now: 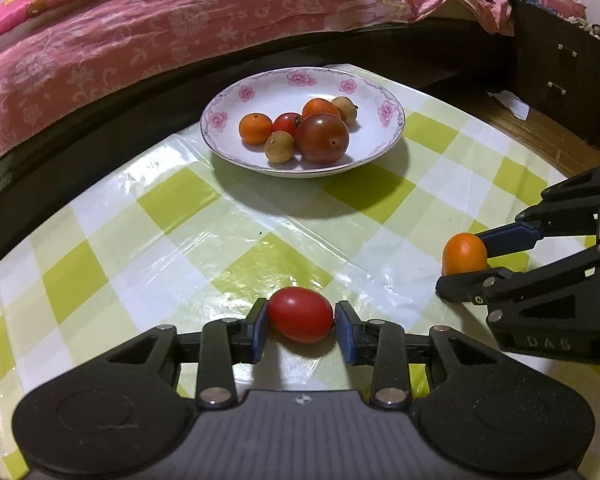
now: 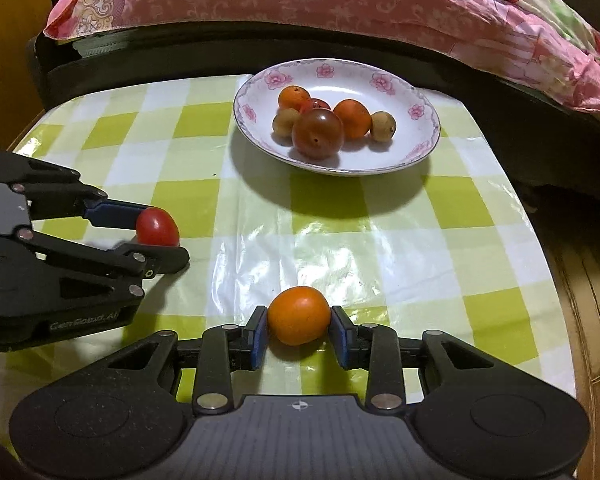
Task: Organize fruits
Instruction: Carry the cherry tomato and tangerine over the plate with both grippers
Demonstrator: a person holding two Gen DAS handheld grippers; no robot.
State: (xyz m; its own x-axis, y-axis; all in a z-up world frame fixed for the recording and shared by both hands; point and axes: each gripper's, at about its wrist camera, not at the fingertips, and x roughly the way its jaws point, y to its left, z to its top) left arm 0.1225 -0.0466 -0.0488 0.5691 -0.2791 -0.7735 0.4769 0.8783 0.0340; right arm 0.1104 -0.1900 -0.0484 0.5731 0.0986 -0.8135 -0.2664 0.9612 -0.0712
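The bed, under a pink flowered cover, runs along the far side of the plate, the largest thing in both views. The table, spread with a glossy green-and-white checked cloth, carries the plate near its far edge, close to the bed. A dark cabinet with drawers stands to the right of the plate in the left wrist view, beyond the table.

The plate is white with pink flowers round its rim and holds six fruits bunched together: a big dark red-brown tomato nearest the cameras, two orange fruits, a small red tomato among them, and two small brownish fruits.

The left gripper sits well in front of the plate, low over the table. Its blue-padded fingers are pinching a red tomato, one pad against each end; from the right wrist view this red tomato shows in front and to the left of the plate.

The right gripper is also well in front of the plate, to the right of the left gripper. Its fingers are pinching an orange fruit, pads touching both sides; whether it rests on the cloth or is just above it, I cannot tell.
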